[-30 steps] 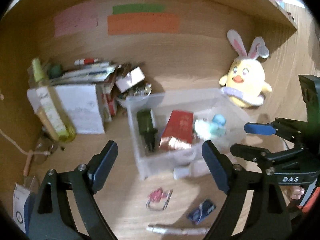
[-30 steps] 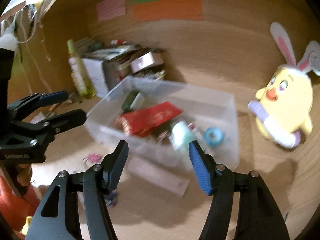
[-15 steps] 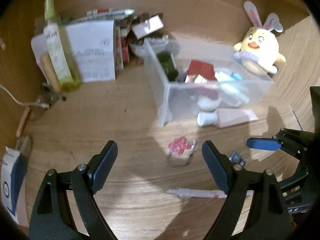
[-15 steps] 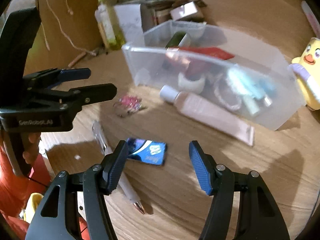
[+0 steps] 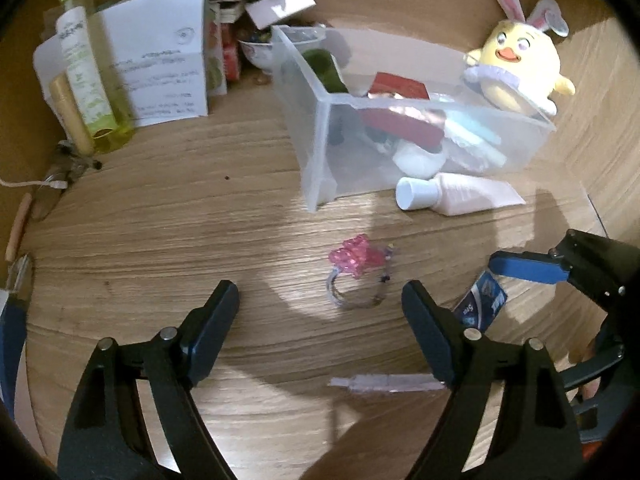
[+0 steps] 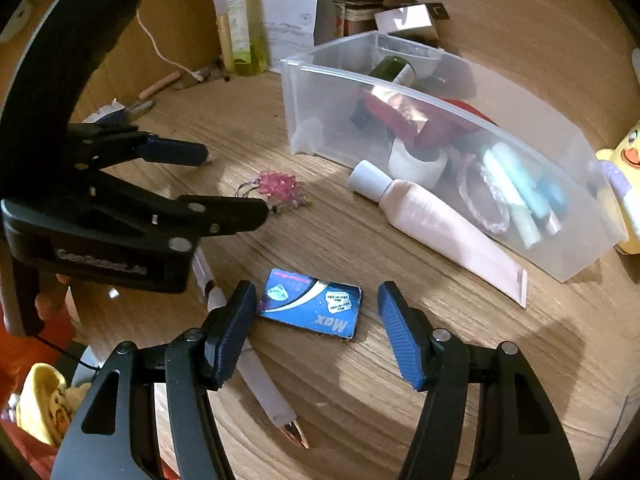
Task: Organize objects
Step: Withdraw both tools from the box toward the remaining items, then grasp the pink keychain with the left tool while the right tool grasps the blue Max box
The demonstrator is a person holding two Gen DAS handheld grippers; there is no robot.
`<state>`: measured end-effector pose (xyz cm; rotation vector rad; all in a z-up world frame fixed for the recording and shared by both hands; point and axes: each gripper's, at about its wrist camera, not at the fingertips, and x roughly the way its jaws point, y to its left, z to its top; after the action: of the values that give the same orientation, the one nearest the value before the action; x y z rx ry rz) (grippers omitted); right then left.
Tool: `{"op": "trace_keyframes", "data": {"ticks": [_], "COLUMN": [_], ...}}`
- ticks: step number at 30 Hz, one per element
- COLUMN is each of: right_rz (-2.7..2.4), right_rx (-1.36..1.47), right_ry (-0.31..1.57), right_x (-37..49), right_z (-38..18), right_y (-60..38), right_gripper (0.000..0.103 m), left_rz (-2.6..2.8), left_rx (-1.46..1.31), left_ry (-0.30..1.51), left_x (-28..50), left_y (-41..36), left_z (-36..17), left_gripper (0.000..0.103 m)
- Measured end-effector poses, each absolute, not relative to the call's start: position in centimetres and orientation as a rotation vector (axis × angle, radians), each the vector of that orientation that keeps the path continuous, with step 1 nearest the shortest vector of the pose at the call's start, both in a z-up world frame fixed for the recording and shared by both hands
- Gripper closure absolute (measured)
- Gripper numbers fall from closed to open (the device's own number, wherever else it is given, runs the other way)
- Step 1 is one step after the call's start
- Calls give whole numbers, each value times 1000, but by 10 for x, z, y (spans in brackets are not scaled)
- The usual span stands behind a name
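A: Holding both grippers over the wooden desk [image 5: 168, 216], you are keeping each one wide apart at the fingers, with nothing between them. Your left gripper [image 5: 320, 320] is hanging above the pink bead bracelet [image 5: 356, 276], which is lying just in front of its fingertips, near 12 o'clock in the left wrist view.

B: And the right gripper [image 6: 316, 320]?

A: It is hovering over the blue card packet [image 6: 312, 308]. The packet is lying flat between the two blue pads [image 6: 400, 340], not touching them as far as I can see. In the left wrist view the same packet is showing at 3 o'clock, partly behind the finger.

B: Where is the box standing?

A: The clear plastic bin [image 5: 320, 152] is standing at 1 o'clock from your left gripper. It is already containing a dark green bottle [image 5: 324, 70], a red packet [image 5: 398, 86] and some pale blue tubes [image 6: 516, 204]. The pink tube [image 6: 444, 228] with the white cap is lying outside, just beside the bin's front wall.

B: Anything more on the desk?

A: A pale pen [image 6: 260, 380] is lying at 7 o'clock in the right wrist view, passing under the left finger. The yellow bunny-eared plush [image 5: 520, 68] is sitting behind the bin at 2 o'clock.
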<state>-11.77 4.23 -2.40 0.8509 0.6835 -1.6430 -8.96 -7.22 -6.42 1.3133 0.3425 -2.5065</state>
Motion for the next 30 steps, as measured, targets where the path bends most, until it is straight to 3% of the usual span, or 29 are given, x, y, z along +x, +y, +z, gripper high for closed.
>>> {"op": "trace_keyframes", "data": {"ticks": [2,8,13,30], "right_rz": [-1654,-1718,-1757,-1862], "right_rx": [850,882,915,875], "right_ry": [679,638,580,430], "right_x": [-121,-144,-161,-185], "right_z": [-23,-24,-21,12], "right_y": [44,56,69,100], "right_gripper": [57,58,58,58], "left_rz": [-2514,-2516,-2539,-2614], "left_rx": [1326,1346,1339,1167], "left_ry": [311,222,216,291], "left_x": [-93,-108,-117,-100], "left_y": [-68,-60,-63,-48], "left_z": [-64,-65,-61,-30], "left_gripper": [23,35,74,74]}}
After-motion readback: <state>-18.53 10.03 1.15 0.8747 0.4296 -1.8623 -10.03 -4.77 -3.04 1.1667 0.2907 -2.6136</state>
